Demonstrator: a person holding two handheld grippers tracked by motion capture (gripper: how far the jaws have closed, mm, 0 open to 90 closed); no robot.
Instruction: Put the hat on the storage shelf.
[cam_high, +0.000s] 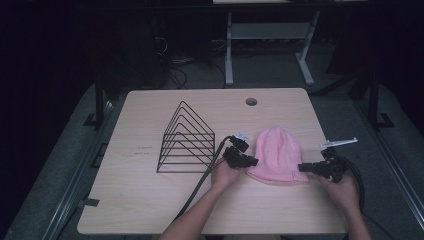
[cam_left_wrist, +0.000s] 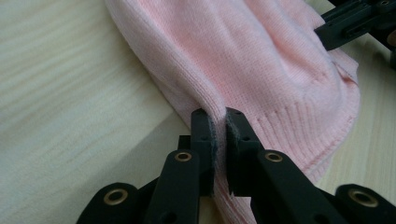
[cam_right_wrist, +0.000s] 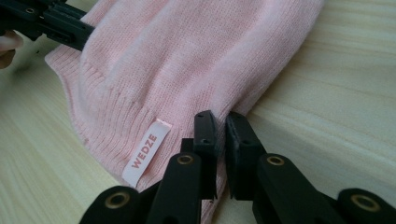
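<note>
A pink knit beanie (cam_high: 278, 155) lies flat on the table (cam_high: 150, 200) right of a black wire rack (cam_high: 186, 140), its ribbed edge pinched by the left claw (cam_left_wrist: 219, 122) and the right claw (cam_right_wrist: 219, 122) at opposite sides.

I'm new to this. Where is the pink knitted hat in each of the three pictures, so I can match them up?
High view: the pink hat lies on the table, right of the wire rack, between both grippers.
Left gripper view: it covers the upper middle and right, its edge pinched in the left gripper.
Right gripper view: it covers the upper left and middle, its edge pinched in the right gripper.
Shared landmark: the hat's ribbed brim.
</note>
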